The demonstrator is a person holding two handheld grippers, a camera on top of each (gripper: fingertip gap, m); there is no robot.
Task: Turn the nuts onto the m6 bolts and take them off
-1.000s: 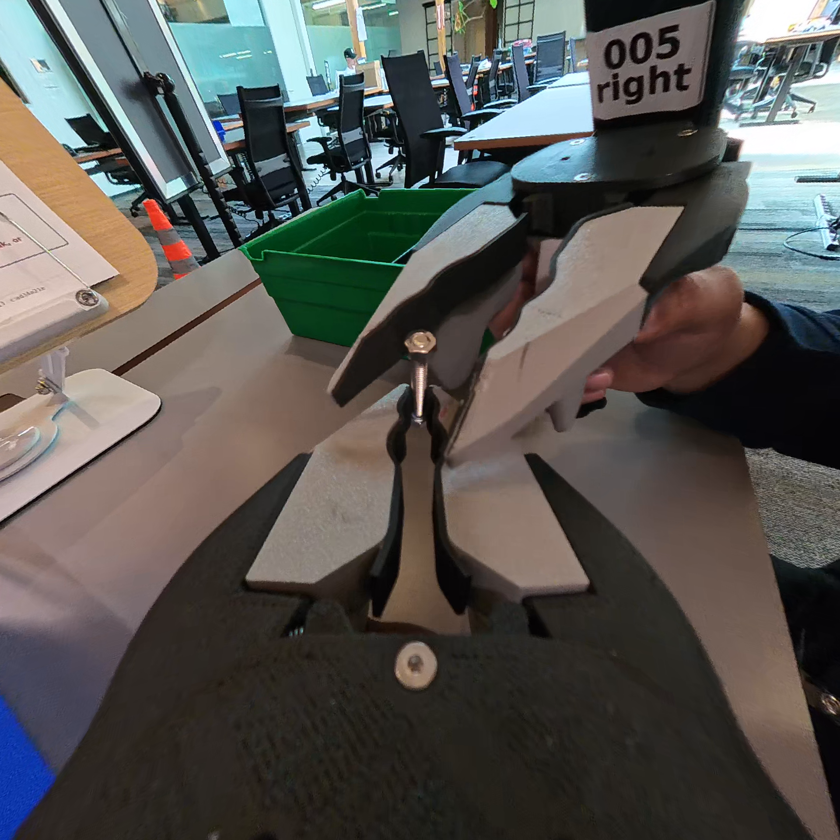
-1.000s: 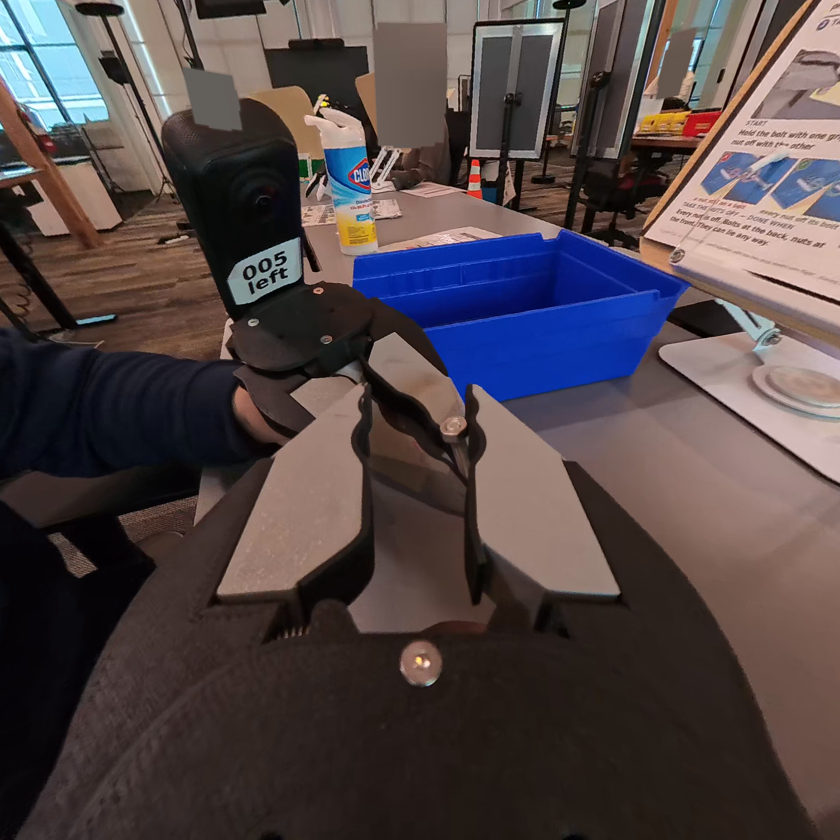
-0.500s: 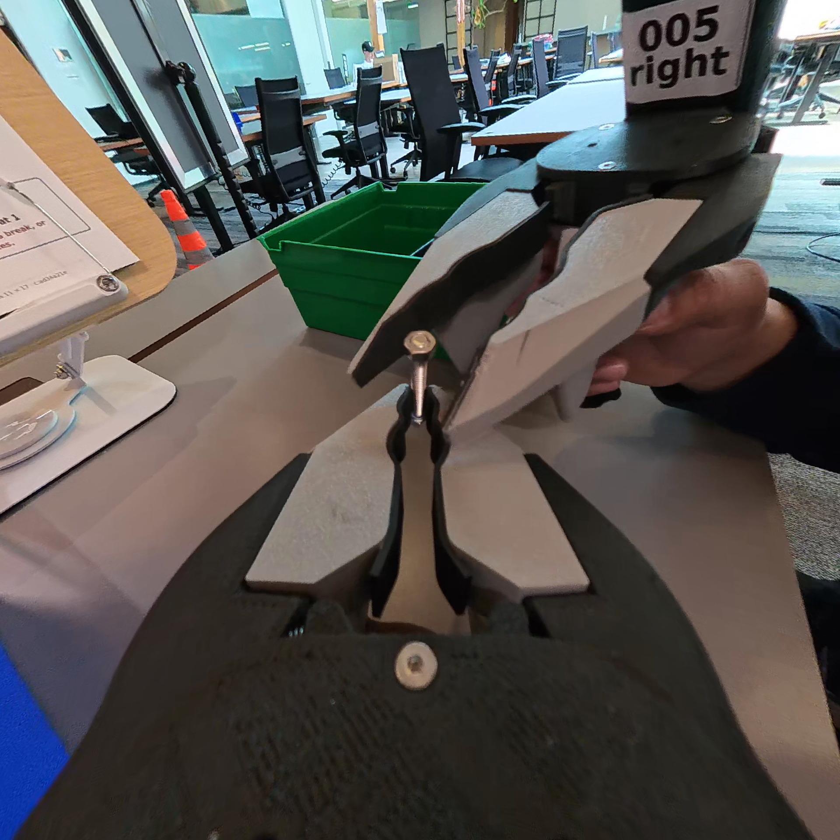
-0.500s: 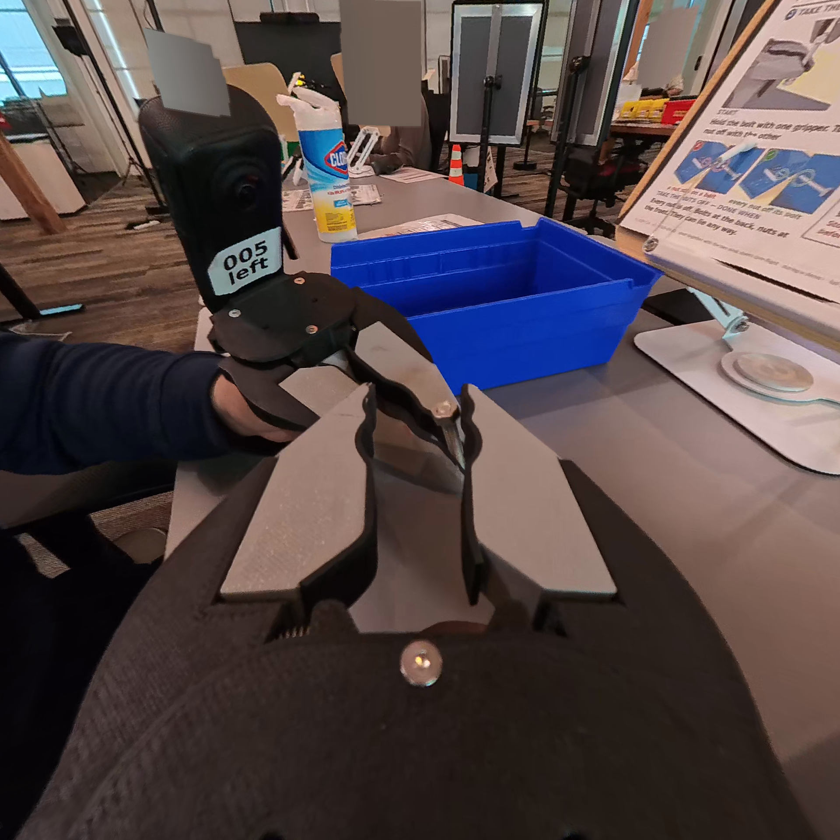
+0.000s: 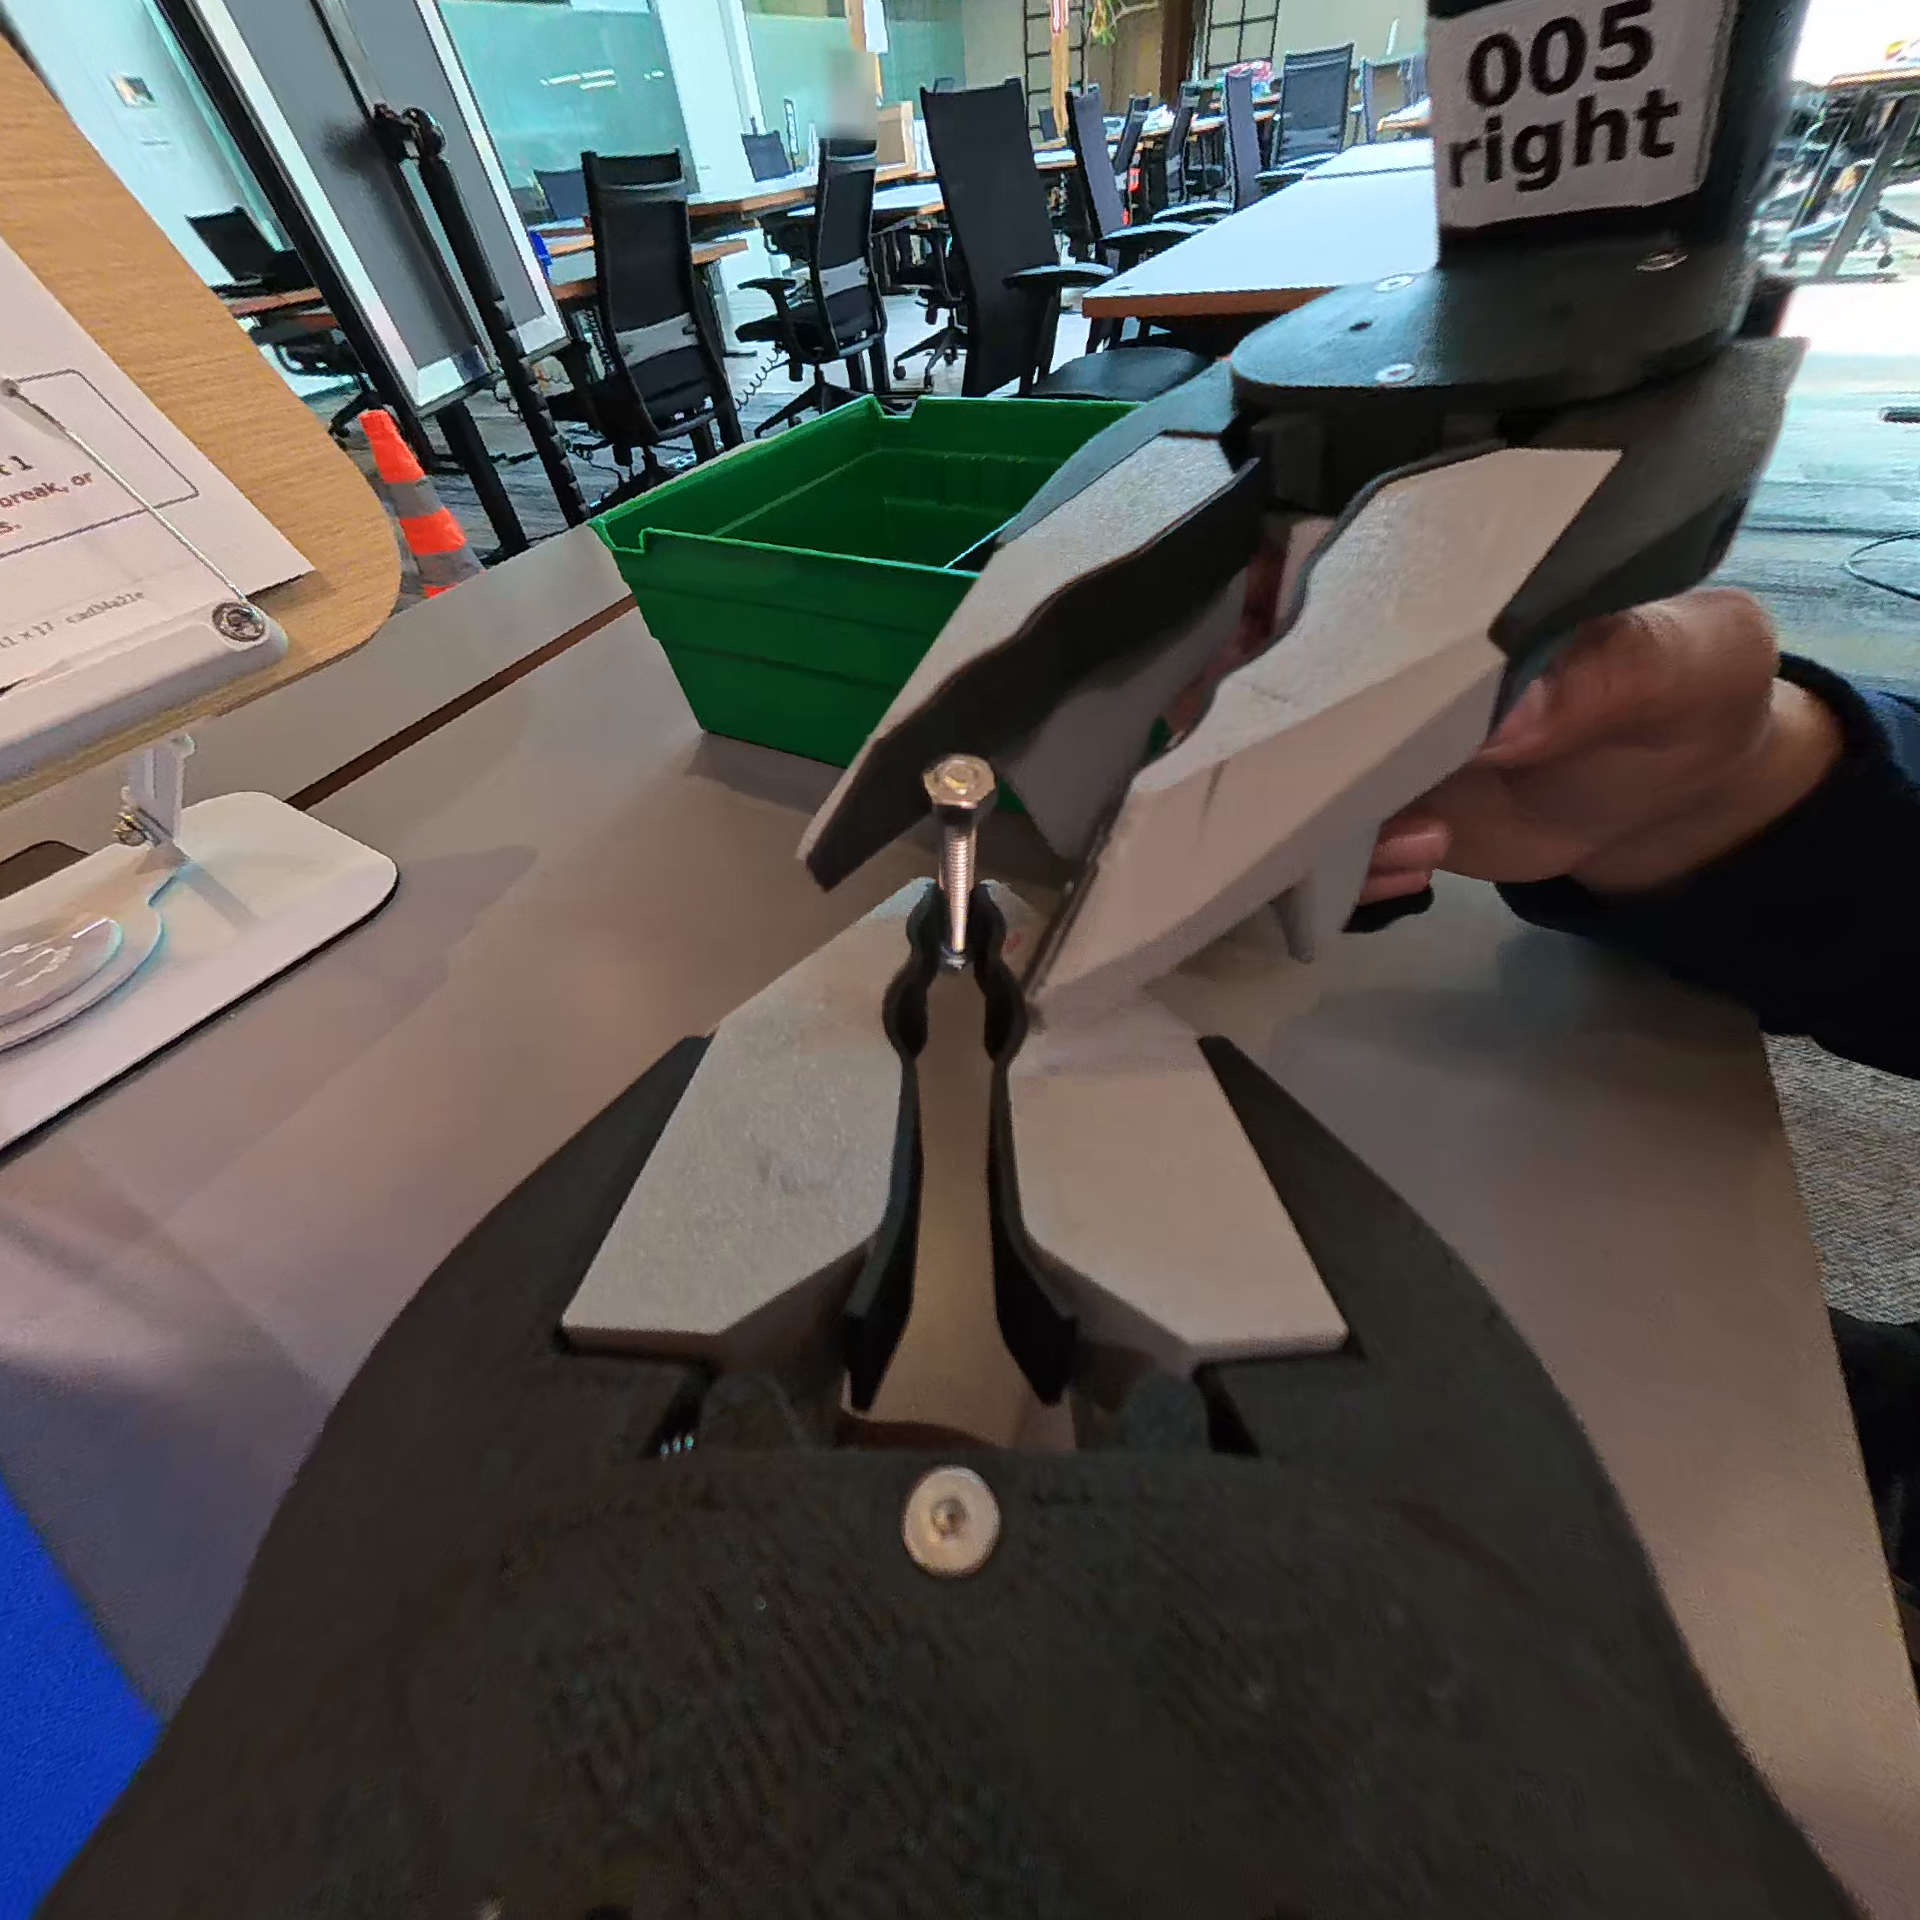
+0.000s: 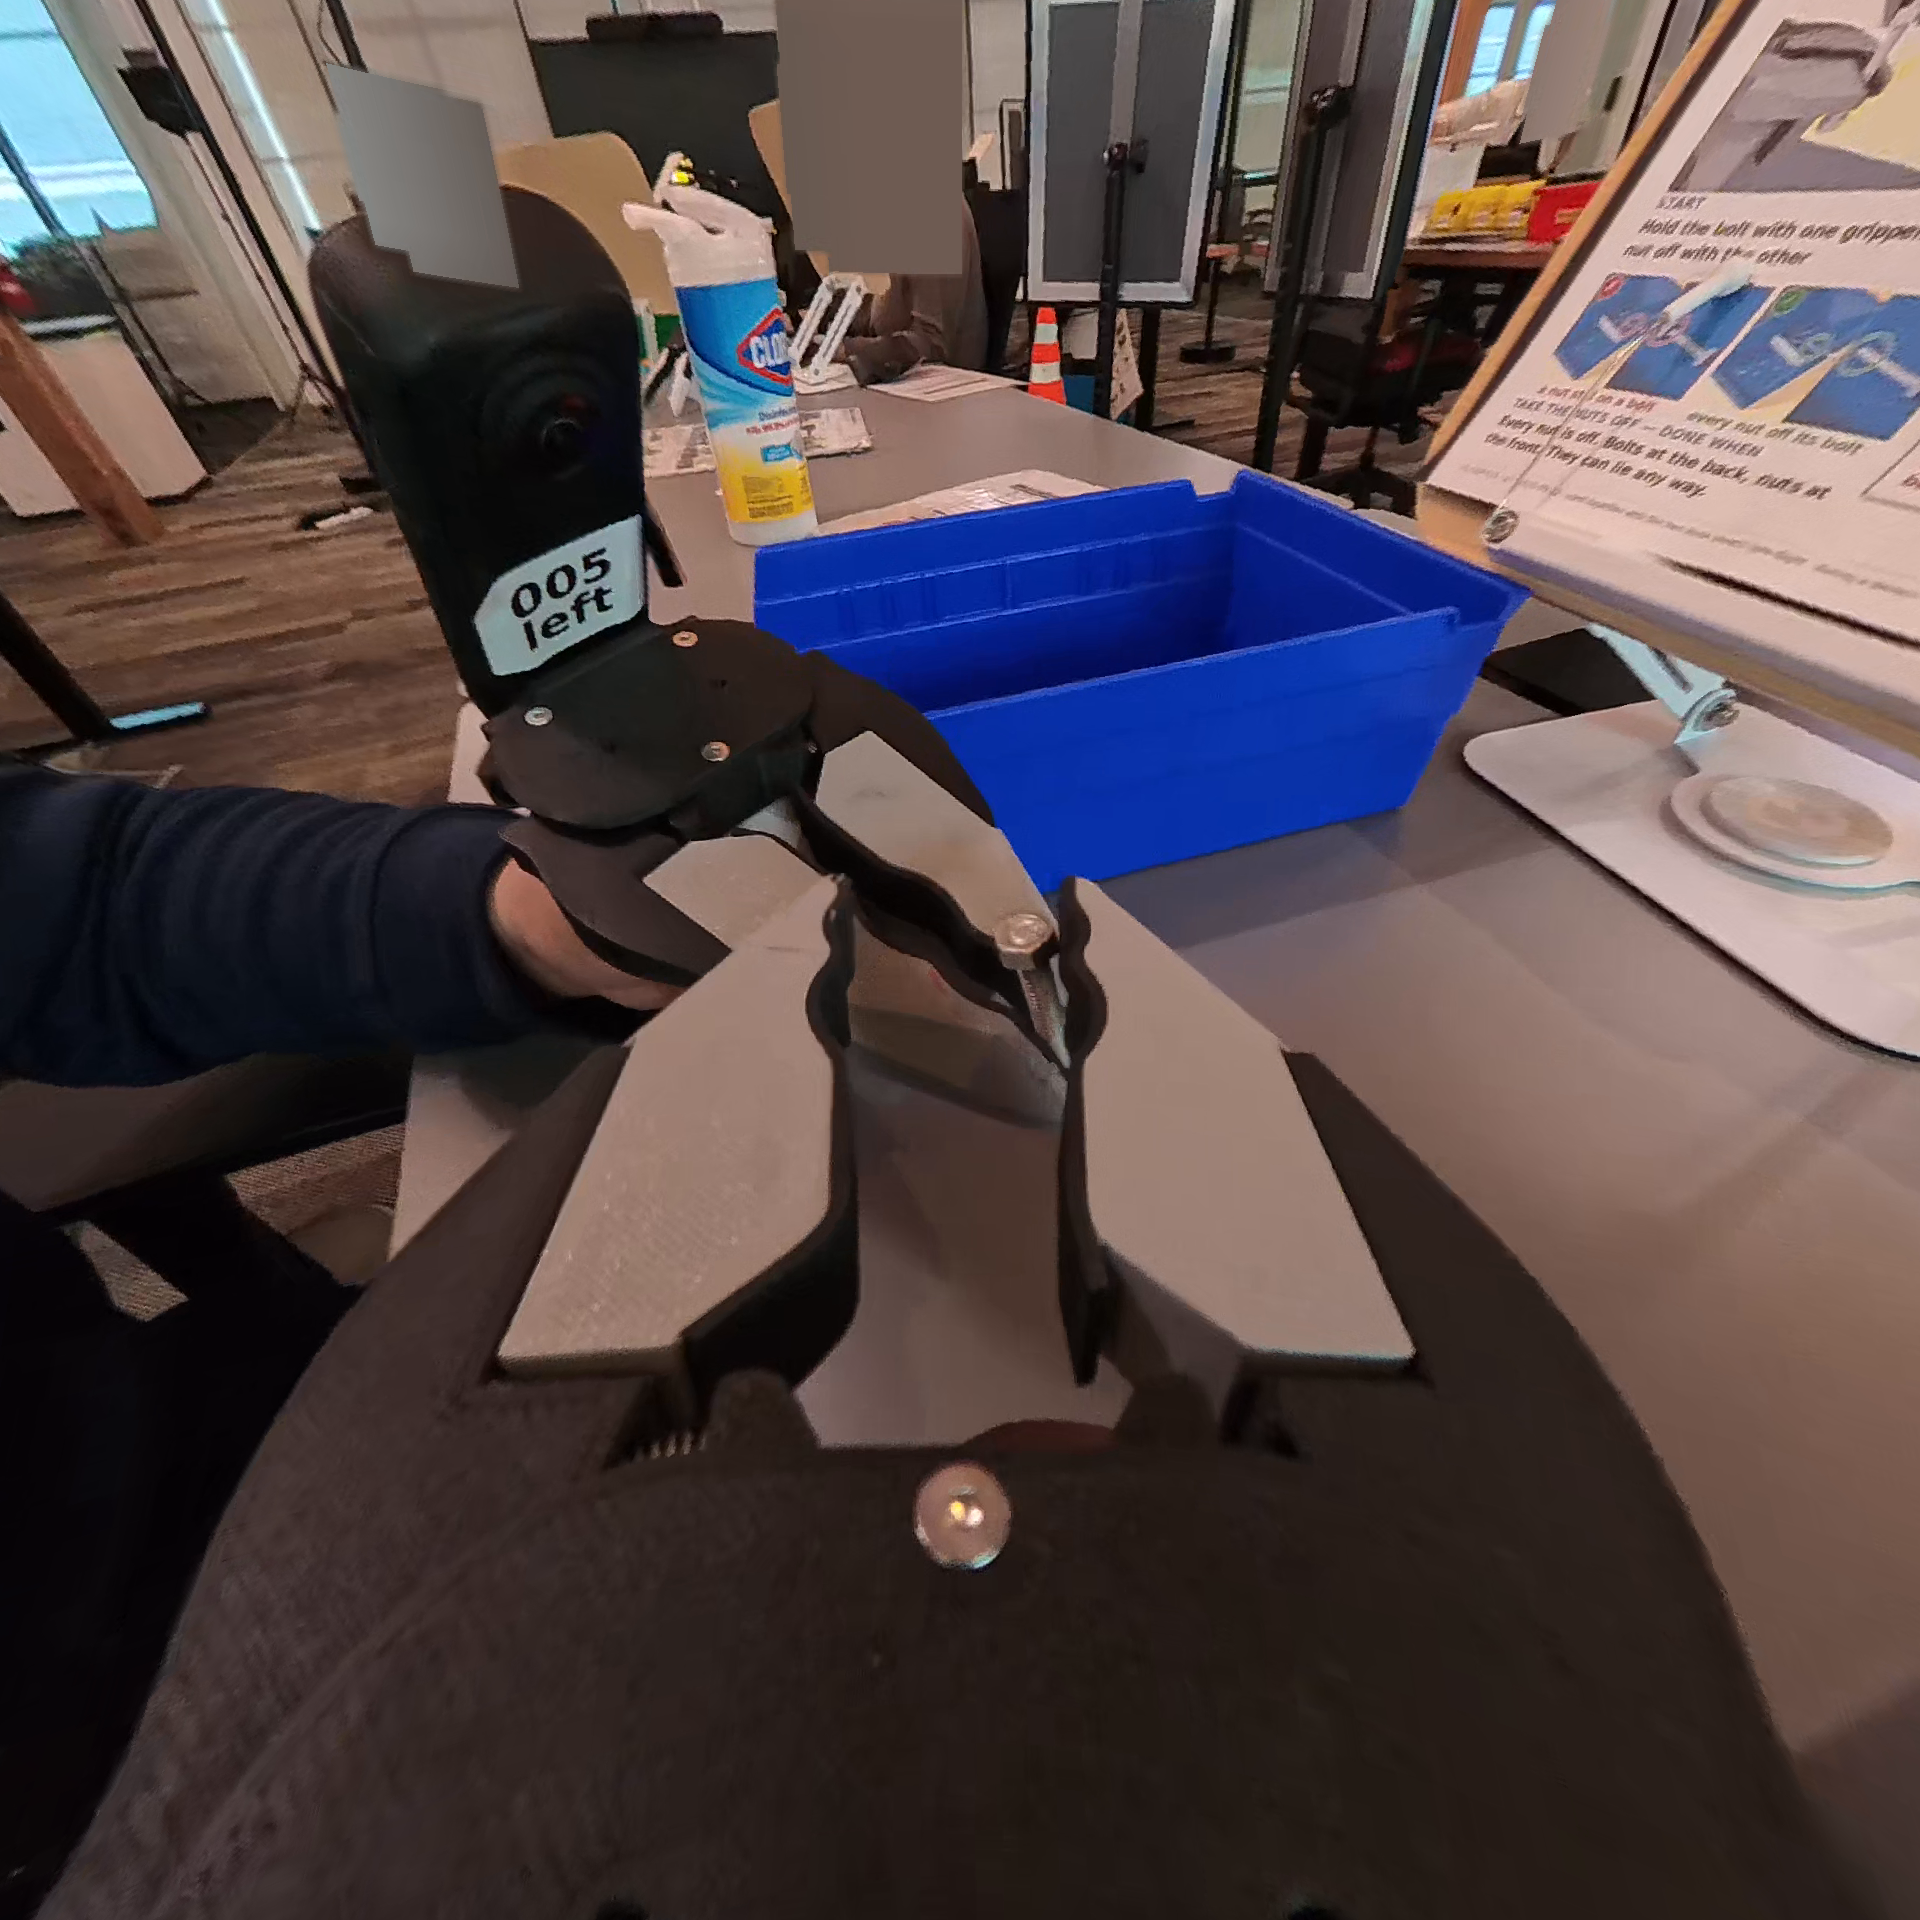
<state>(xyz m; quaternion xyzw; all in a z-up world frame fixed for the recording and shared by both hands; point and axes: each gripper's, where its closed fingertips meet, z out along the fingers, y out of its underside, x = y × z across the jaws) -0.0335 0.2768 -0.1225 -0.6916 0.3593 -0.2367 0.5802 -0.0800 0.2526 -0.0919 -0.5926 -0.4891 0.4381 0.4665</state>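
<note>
My left gripper (image 5: 951, 940) is shut on the lower shaft of a silver hex-head bolt (image 5: 957, 831), which stands upright above the grey table. No nut shows on the bare thread. My right gripper (image 6: 956, 920) is open, its fingers either side of the bolt (image 6: 1029, 966), whose head lies close to the right-hand finger (image 6: 1174, 1143). In the left wrist view the right gripper (image 5: 930, 930) comes down from the upper right, held by a hand (image 5: 1621, 748). In the right wrist view the left gripper (image 6: 1039, 1029) reaches in from the left.
A green bin (image 5: 831, 582) stands behind the bolt and a blue bin (image 6: 1143, 675) on the other side. An instruction board on a white stand (image 6: 1714, 416) is at the table's side. A wipes canister (image 6: 748, 395) stands beyond the blue bin. Tip to tip, the grippers are about 5 centimeters apart.
Both grippers have shifted only slightly. The left one keeps its hold on the bolt and the right one's jaws stay open around it.
</note>
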